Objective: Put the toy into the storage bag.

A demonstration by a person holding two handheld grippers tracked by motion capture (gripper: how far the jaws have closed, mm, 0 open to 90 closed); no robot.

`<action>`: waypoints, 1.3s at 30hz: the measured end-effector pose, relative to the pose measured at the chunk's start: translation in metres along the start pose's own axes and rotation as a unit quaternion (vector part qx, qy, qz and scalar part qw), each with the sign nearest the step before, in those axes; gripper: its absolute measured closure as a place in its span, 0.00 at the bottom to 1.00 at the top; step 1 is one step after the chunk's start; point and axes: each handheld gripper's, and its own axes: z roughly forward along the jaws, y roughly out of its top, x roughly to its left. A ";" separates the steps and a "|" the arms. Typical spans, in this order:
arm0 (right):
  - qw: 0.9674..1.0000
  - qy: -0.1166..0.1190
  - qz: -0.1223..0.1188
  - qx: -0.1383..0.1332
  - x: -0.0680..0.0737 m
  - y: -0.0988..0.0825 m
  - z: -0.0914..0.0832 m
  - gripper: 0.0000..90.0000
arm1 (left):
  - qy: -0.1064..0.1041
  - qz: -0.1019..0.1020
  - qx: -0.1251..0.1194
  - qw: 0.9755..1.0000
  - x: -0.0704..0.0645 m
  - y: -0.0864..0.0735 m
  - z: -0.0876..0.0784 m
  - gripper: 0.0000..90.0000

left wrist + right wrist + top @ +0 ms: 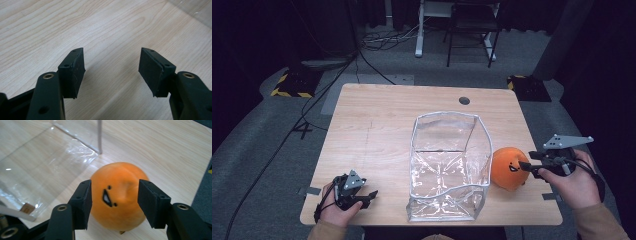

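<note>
An orange round plush toy (507,167) with a small drawn face lies on the wooden table (377,125), right of a clear plastic bag (447,116) that stands open-topped at the table's middle. My right gripper (528,166) comes in level from the right, its tips at the toy's near side. In the right gripper view the toy (117,177) sits just beyond the spread jaws of that gripper (115,195), and the pads do not visibly squeeze it. My left gripper (369,196) rests low at the table's front left. Its jaws (112,72) stand wide apart over bare wood.
A round cable hole (464,100) sits near the table's far edge. The bag's clear wall (37,170) lies left of the toy in the right gripper view. Beyond the table are a grey floor, cables (377,40) and a chair frame (469,30).
</note>
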 end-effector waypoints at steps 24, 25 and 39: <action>0.994 0.067 0.063 0.065 -0.045 -0.003 0.066 0.58 | 0.005 -0.002 -0.017 1.000 0.004 -0.008 0.003 0.40; 0.994 0.067 0.050 0.067 -0.043 -0.002 0.064 0.66 | 0.005 -0.002 -0.016 1.000 0.004 -0.008 0.003 0.40; 0.999 0.041 -0.006 0.034 -0.026 0.019 0.013 0.85 | 0.005 -0.002 -0.018 1.000 0.005 -0.007 0.004 0.39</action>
